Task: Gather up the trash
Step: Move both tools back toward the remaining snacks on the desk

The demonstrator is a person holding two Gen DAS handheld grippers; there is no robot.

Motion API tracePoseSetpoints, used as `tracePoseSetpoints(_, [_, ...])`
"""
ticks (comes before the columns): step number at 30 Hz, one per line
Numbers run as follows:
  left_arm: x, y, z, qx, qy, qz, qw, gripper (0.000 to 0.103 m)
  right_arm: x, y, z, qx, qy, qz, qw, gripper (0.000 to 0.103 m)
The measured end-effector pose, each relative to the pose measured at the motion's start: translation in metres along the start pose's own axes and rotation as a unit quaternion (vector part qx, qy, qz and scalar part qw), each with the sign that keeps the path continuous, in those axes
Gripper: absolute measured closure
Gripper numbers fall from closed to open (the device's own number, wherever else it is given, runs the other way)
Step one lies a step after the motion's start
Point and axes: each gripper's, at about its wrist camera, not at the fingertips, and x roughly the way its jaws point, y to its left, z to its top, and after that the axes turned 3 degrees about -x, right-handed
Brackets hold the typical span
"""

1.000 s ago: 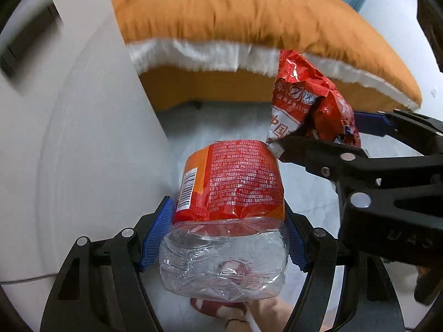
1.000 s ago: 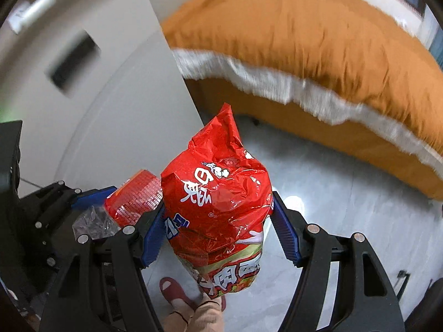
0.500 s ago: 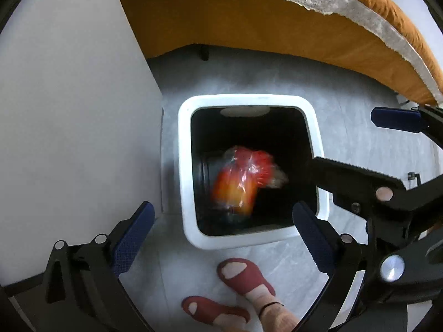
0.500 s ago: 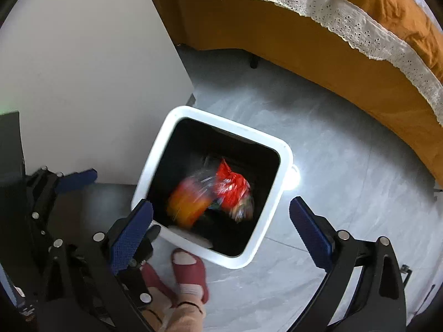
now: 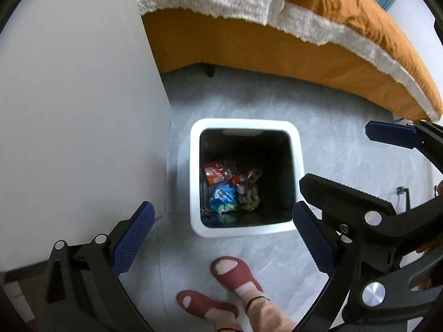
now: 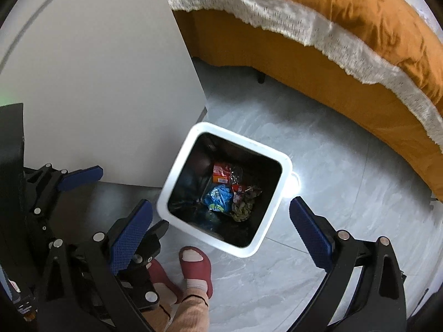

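A white square trash bin (image 5: 195, 182) (image 6: 177, 178) stands on the grey floor below both grippers. Inside lie the orange-labelled plastic bottle (image 5: 213, 173) (image 6: 221, 173), a blue wrapper (image 5: 223, 197) (image 6: 218, 197), a small red wrapper (image 5: 240, 178) (image 6: 240, 188) and crumpled paper (image 5: 250, 193) (image 6: 243, 207). My left gripper (image 5: 221, 238) is open and empty above the bin's near edge. My right gripper (image 6: 221, 232) is open and empty above the bin; it also shows at the right of the left wrist view (image 5: 357, 160).
A white cabinet side (image 5: 83, 110) (image 6: 110, 83) stands left of the bin. A bed with an orange cover and lace trim (image 5: 304, 22) (image 6: 332, 27) runs behind it. The person's feet in red slippers (image 5: 235, 274) (image 6: 195, 262) stand just before the bin.
One second ago the left gripper held the bottle and the right held the red snack bag. Both opened, the items fell into the bin and settled; both grippers have since risen.
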Motion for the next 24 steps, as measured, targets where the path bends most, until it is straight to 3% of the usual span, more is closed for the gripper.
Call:
tracePoseSetpoints(7, [-0.076,-0.015,0.003,-0.005,-0.028,-0.009,0.9996,0.005,-0.081,0.01,0.004,0.007,-0.028,0.024,0.999,0.005])
tracePoseSetpoints(12, [-0.151,-0.023,0.008,-0.01,-0.073,-0.016,0.9971,0.005,-0.154,0.022,0.01,-0.006,-0.078,0.013,0.997,0.005])
tracePoseSetpoints(20, [-0.277,-0.006,0.017,-0.044,-0.177,0.014,0.9831,0.005,-0.262,0.052,0.035,-0.041,-0.172,0.025,0.984,0.005])
tracePoseSetpoints(22, [-0.302,0.002,0.017,-0.051,-0.19,0.0,0.9804,0.005,-0.282,0.064,0.044,-0.053,-0.192,0.038,0.979,0.005])
tracePoseSetpoints(24, [-0.324,0.009,0.015,-0.058,-0.211,0.032,0.9753,0.005,-0.298,0.081,0.054,-0.068,-0.209,0.054,0.974,0.005])
